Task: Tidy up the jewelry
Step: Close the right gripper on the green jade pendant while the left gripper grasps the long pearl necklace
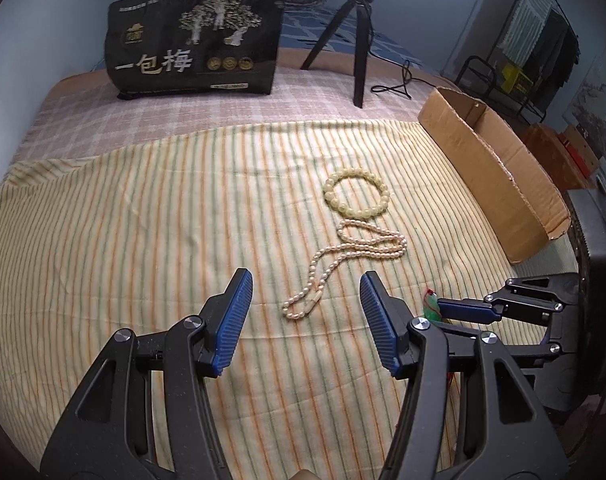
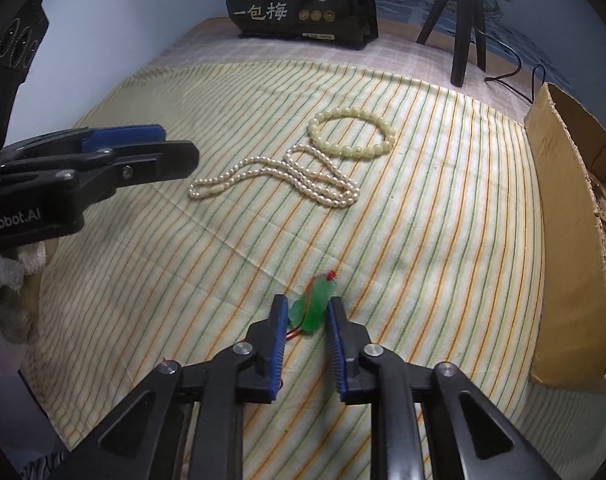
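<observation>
The right gripper [image 2: 305, 312] has its jaws around the green pendant [image 2: 313, 308] on the striped cloth [image 2: 443, 220], the pendant's long axis running forward between the pads, though whether they already pinch it is unclear. The left gripper [image 1: 307, 300] hangs wide open, the pearl necklace [image 1: 343, 264] lying just ahead. More pearls show half-hidden in the cardboard box [image 2: 563, 240].

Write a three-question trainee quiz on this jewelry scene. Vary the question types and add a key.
1. True or false: the left gripper is holding the long white pearl necklace.
2. Which item sits between the right gripper's fingers?
A. round pale-yellow bead bracelet
B. small green jade-like pendant on a red cord
C. black tripod
3. Fill in: the open brown ____ box stands at the striped cloth's right edge.

Key: 1 false; 2 B; 3 cardboard.
</observation>
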Motion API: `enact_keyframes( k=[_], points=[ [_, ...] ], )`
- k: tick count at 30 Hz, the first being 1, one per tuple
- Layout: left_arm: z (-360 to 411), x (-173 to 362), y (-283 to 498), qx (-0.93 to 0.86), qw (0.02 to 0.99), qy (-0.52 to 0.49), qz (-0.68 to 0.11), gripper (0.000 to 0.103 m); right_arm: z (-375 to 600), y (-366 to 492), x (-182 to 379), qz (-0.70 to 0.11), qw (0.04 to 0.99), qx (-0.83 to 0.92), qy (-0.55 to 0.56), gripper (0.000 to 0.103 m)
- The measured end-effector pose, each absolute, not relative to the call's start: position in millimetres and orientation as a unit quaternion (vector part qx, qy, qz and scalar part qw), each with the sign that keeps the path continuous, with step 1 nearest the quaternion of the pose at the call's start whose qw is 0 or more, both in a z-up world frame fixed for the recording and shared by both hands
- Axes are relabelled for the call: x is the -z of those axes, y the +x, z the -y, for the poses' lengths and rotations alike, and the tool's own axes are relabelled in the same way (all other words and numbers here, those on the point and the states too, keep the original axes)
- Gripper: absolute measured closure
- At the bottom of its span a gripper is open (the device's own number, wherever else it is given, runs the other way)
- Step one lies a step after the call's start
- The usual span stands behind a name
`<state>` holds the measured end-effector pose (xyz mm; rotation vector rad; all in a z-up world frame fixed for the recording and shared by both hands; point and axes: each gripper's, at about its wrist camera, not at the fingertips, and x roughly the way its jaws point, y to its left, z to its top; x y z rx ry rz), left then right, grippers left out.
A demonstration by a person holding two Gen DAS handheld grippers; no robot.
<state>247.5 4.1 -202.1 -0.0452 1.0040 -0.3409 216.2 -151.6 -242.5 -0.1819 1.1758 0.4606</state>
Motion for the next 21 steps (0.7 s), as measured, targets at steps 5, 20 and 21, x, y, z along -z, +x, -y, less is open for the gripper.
enact_keyframes(
  k=[5, 20, 21],
  points=[
    [13.0, 207.4, 253.9, 0.182, 0.856, -0.006, -0.484, 0.045, 161.0, 216.7, 241.7, -0.545, 0.805, -0.215, -0.093, 0.088],
    [61.4, 235.1, 275.5, 0.219, 0.830, 0.027, -0.512, 0.045, 192.8, 209.9, 238.8, -0.545, 0.809, -0.202, -0.088, 0.088],
    [63.9, 236.2, 275.6, 0.219, 0.830, 0.032, -0.512, 0.045, 194.3, 209.9, 238.6, -0.545, 0.809, -0.202, -0.087, 0.088]
  ],
)
